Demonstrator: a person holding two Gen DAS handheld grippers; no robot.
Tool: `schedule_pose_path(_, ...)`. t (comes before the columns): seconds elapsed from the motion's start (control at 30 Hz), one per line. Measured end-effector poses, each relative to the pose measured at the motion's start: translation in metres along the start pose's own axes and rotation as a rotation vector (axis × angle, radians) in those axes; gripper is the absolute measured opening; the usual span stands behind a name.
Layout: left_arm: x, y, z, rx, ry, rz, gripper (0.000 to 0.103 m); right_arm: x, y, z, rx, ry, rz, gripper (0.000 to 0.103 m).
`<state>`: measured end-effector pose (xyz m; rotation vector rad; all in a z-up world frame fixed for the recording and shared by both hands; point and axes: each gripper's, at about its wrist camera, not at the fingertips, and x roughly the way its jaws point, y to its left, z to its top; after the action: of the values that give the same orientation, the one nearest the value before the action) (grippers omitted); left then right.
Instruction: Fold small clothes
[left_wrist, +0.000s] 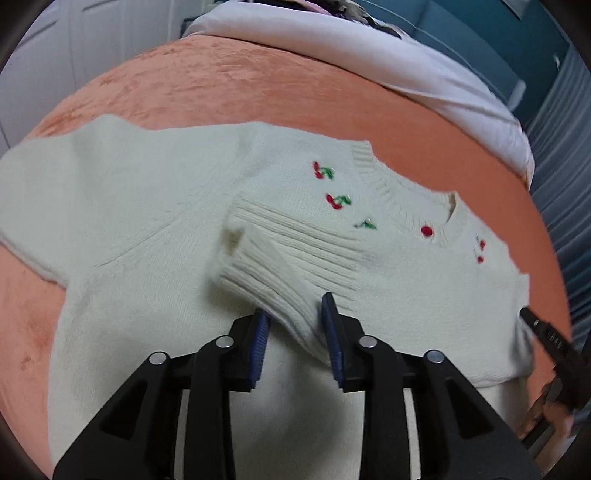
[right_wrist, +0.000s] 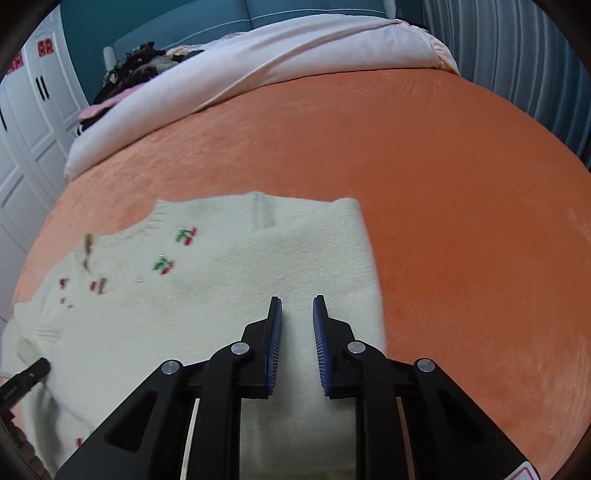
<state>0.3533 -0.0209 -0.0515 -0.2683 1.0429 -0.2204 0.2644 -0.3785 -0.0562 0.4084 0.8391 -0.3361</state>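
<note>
A small cream knit sweater with red cherry embroidery lies flat on the orange bedspread. Its left sleeve is folded over the chest, and the ribbed cuff rests near the collar. My left gripper is open, with the cuff's end lying between its blue pads. In the right wrist view the sweater fills the lower left, its right side folded to a straight edge. My right gripper is open and empty just above the cloth. Each gripper's tip shows at the edge of the other's view.
A white-pink duvet is bunched at the head of the bed, with dark clothes piled beside it. A teal headboard, white wardrobe doors and a blue curtain surround the bed.
</note>
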Motion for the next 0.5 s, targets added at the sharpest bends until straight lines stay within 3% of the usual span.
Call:
schedule_pose_path(0.1,-0.041,0.074,0.014,-0.179,-0.112,0.010,0.048,-0.039,0.013,-0.027,-0.046,-0.020,0.063,0.022)
schedule_pose_path(0.13,-0.053,0.104,0.020,-0.233,-0.149,0.049,0.056,-0.048,0.015,-0.038,-0.056,-0.016,0.083,0.027)
schedule_pose_path(0.23,-0.082,0.209,0.039,-0.427,-0.223,0.205,0.065,-0.073,0.019,-0.076,-0.069,0.022,0.133,0.033)
schedule_pose_path(0.37,-0.090,0.332,0.059,-0.673,-0.236,0.297,0.065,-0.091,0.025,-0.114,-0.063,0.097,0.140,0.033)
schedule_pose_path(0.43,-0.090,0.364,0.067,-0.728,-0.269,0.232,0.061,-0.094,0.031,-0.125,-0.049,0.131,0.150,0.033)
schedule_pose_path(0.47,-0.090,0.368,0.075,-0.724,-0.282,0.238,0.059,-0.095,0.034,-0.128,-0.043,0.145,0.157,0.033)
schedule_pose_path(0.5,-0.089,0.369,0.083,-0.716,-0.278,0.242,0.039,-0.096,0.037,-0.130,-0.041,0.153,0.161,0.033)
